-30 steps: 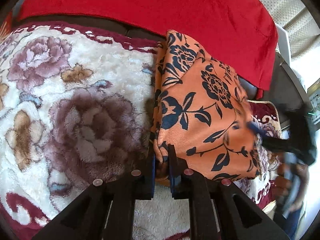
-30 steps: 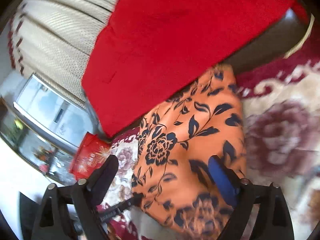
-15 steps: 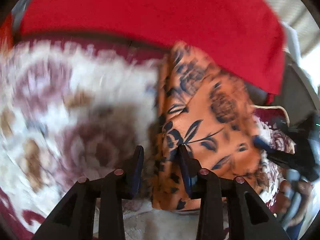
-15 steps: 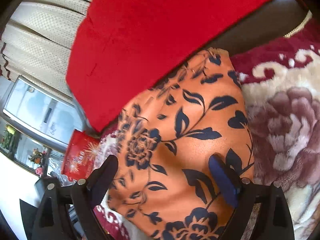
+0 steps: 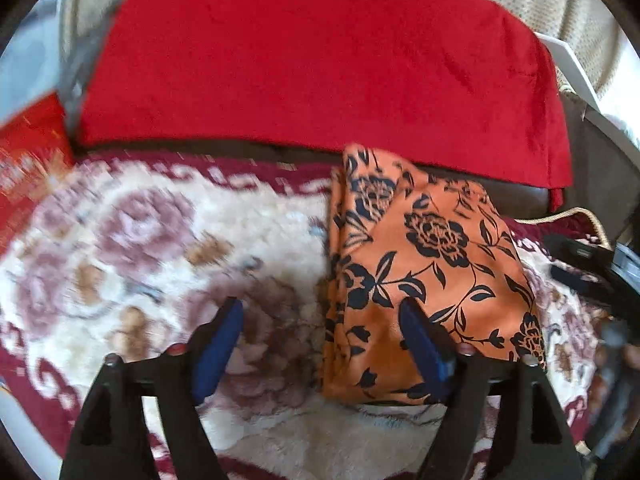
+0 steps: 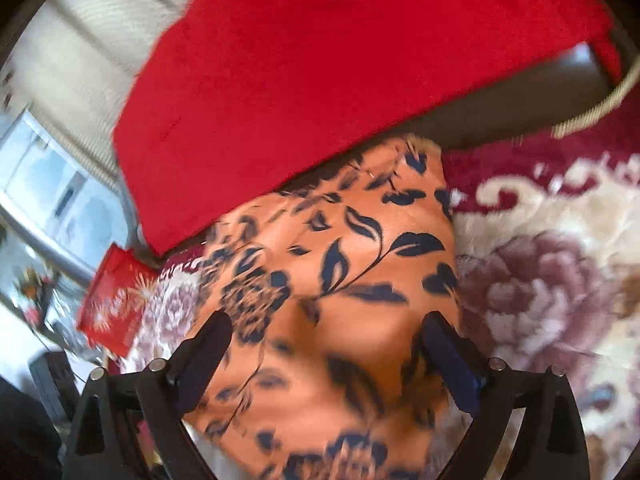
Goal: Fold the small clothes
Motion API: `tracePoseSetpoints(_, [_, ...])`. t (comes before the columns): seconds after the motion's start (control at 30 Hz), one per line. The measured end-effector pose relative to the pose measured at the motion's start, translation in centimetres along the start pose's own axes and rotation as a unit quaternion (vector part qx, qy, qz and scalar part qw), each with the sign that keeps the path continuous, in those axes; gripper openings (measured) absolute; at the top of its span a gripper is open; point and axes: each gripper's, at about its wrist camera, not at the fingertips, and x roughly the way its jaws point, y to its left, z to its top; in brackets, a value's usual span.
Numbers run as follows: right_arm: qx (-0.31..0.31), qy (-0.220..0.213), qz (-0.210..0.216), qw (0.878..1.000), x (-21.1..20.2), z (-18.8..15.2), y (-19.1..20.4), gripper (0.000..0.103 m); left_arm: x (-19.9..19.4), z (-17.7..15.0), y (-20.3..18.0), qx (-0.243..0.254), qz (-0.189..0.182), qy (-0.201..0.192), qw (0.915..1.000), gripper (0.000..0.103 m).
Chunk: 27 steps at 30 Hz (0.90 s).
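left tongs [image 5: 320, 320]: just opening wide, released folded orange floral cloth [image 5: 420, 272] | right tongs [image 6: 326, 340]: apart, above cloth

The right gripper [image 6: 324, 344] hangs above the folded orange cloth [image 6: 340, 280], its two jaws standing wide apart with nothing pinched between them; whether the pads touch the fabric cannot be told. The cloth, printed with dark blue flowers and leaves, lies on a plush floral blanket [image 6: 552, 280] of cream, mauve and maroon. Its far edge reaches the lower border of a red cover [image 6: 340, 60] draped over a dark backrest [image 6: 540, 92]. A red printed packet [image 6: 116, 300] sits at the left, beside the blanket's edge. Pale curtains [image 6: 88, 40] hang behind. The picture is blurred.
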Motion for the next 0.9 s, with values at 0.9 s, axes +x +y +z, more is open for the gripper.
tracePoseSetpoints(0.9, [-0.196, -0.175, -0.181, 0.948, -19.2, -16.2, 10.4, 0.103, -13.5, -4.5, -4.3, 0.042, 0.03, -0.092, 0.9944, 0.102])
